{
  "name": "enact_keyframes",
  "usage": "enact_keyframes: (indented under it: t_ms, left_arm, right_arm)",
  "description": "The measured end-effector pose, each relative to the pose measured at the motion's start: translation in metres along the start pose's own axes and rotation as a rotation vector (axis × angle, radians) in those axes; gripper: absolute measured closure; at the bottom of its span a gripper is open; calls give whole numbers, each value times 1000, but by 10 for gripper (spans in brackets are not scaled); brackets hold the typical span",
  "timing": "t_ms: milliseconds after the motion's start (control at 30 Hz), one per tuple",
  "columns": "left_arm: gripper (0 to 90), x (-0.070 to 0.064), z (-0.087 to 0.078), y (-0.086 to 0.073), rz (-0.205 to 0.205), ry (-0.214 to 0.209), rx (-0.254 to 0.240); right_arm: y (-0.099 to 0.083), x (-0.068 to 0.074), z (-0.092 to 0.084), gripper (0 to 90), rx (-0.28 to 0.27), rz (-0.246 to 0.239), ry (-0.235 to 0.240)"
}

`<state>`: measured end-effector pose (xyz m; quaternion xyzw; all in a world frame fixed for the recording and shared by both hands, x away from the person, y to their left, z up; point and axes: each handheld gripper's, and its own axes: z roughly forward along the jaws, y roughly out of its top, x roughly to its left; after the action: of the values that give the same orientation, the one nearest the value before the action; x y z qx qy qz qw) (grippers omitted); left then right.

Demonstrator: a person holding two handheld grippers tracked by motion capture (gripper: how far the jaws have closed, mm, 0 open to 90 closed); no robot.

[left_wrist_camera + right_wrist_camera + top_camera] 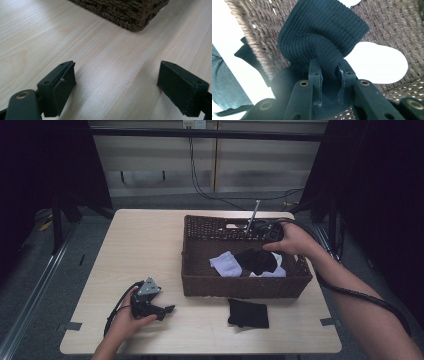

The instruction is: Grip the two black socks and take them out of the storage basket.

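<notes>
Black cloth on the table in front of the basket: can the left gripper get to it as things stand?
Probably yes. The left gripper is open, holds nothing, and rests on the table; bare tabletop lies between it and the black cloth. The basket stands behind that path.

High view: above, looking forward-down on table (150,240). Gripper views: close along jaws. All share basket (200,285) (125,12) (262,37).
</notes>
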<state>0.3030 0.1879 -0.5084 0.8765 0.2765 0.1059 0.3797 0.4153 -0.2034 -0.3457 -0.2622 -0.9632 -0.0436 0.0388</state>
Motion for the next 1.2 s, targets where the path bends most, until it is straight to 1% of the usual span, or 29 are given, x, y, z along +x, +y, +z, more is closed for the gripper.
enact_keyframes:
  t_ms: [200, 467, 567, 667, 767, 833, 867, 900, 967, 1000, 1033, 1067, 1100, 1133, 1200]
  left_arm:
    - [142, 0, 0, 0, 0, 0, 0]
    - [142, 0, 0, 0, 0, 0, 0]
    - [142, 0, 0, 0, 0, 0, 0]
    - [142, 0, 0, 0, 0, 0, 0]
    - [142, 0, 0, 0, 0, 0, 0]
    - [142, 0, 0, 0, 0, 0, 0]
    - [142, 0, 0, 0, 0, 0, 0]
    - [142, 0, 0, 0, 0, 0, 0]
    - [142, 0, 0, 0, 1, 0, 0]
    - [142, 0, 0, 0, 1, 0, 0]
    - [142, 0, 0, 0, 1, 0, 1]
    - [142, 0, 0, 0, 1, 0, 0]
    - [142, 0, 0, 0, 1, 0, 0]
    - [142, 0, 0, 0, 1, 0, 0]
    - [142, 0, 0, 0, 0, 0, 0]
  right_arm:
    - [-1, 4, -17, 765, 1, -9, -17]
    - [-4, 12, -34, 765, -26, -24, -26]
    - [-4, 17, -41, 765, -17, -33, -41]
    - [-5, 25, -51, 765, -32, -55, -50]
    - [-6, 30, -56, 764, -33, -69, -58]
    - [-7, 39, -62, 764, -39, -84, -60]
    - [-7, 39, -62, 764, -39, -84, -60]
    - [-7, 46, -64, 764, -43, -102, -63]
    - [-7, 54, -66, 764, -37, -115, -61]
    - [-7, 54, -66, 764, -37, -115, -61]
    - [-6, 61, -66, 764, -38, -136, -63]
    - [-6, 64, -66, 764, -40, -144, -61]
    - [-6, 64, -66, 764, -40, -144, -61]
    - [-6, 68, -66, 764, -41, -148, -62]
    - [-6, 77, -66, 764, -53, -173, -54]
